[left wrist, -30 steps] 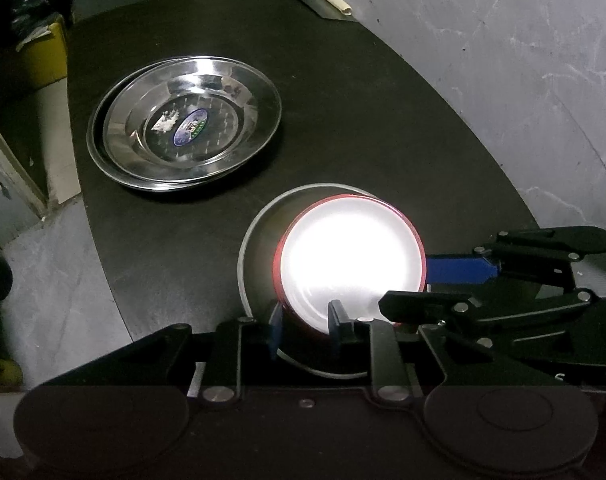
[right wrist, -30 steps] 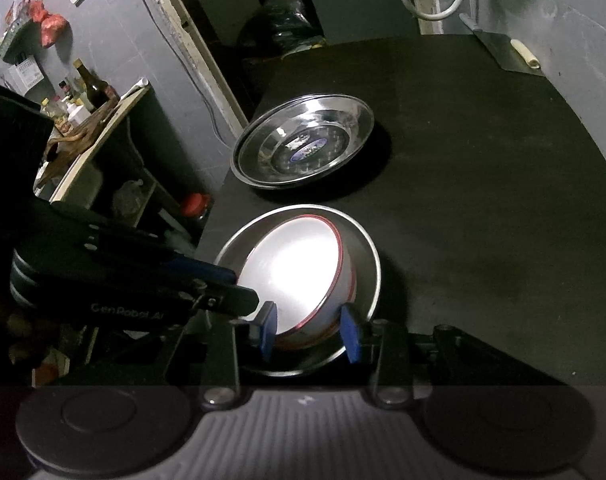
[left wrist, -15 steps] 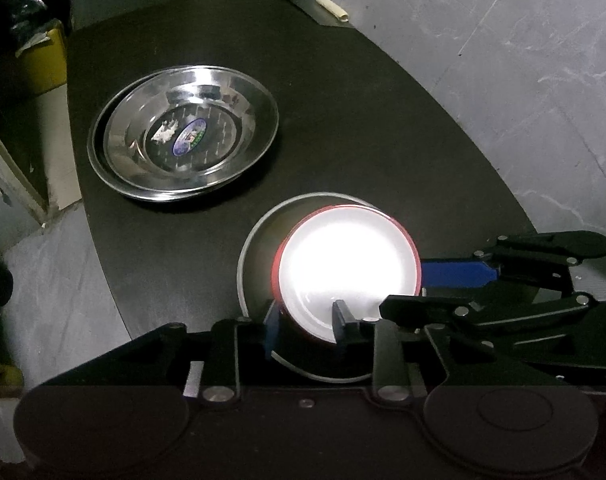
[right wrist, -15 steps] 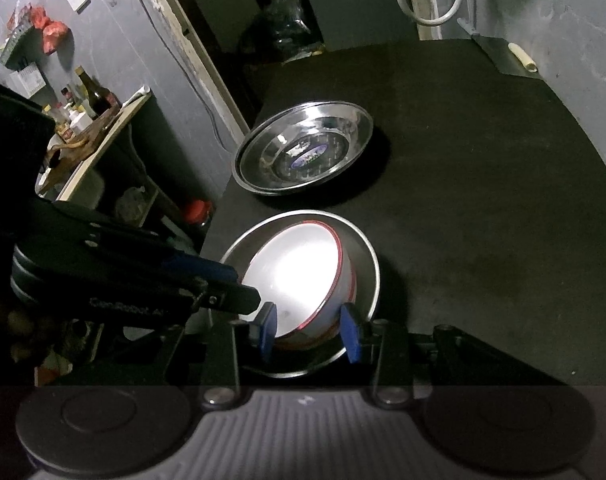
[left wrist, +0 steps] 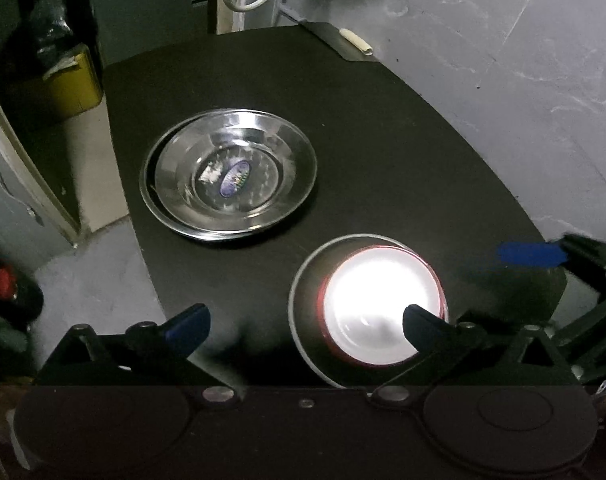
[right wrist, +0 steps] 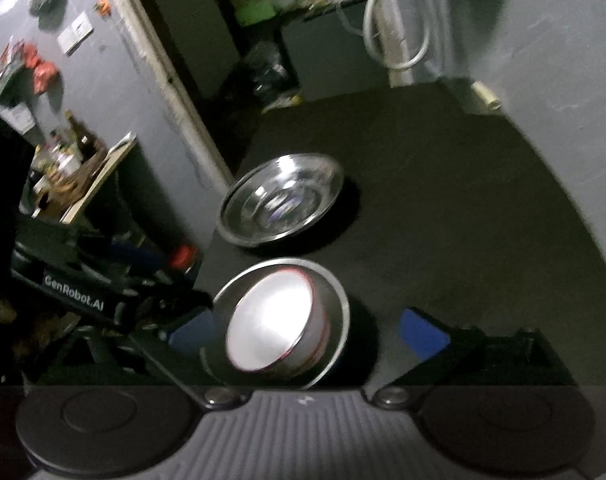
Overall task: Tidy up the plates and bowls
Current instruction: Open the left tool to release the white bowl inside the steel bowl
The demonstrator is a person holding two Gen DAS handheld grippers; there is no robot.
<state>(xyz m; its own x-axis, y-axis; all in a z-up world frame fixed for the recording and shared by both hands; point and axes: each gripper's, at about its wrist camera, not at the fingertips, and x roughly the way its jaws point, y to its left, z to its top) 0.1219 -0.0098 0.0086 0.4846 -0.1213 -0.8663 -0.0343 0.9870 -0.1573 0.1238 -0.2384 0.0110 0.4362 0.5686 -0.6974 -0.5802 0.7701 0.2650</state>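
The left gripper (left wrist: 305, 322) stands wide apart, its jaws having just been opening, and nothing is pressed between its fingers; the red-rimmed white bowl (left wrist: 383, 312) lies just ahead of its right finger, nested inside a steel bowl (left wrist: 303, 296) on the dark table (left wrist: 383, 140). The right gripper (right wrist: 309, 330) is likewise spread wide after just opening, with the nested bowls sitting free between its blue pads (right wrist: 423, 334), touching neither. Farther ahead of both grippers, well apart from the bowls, rests a stack of steel plates (left wrist: 229, 180), the upper one shifted slightly off the lower.
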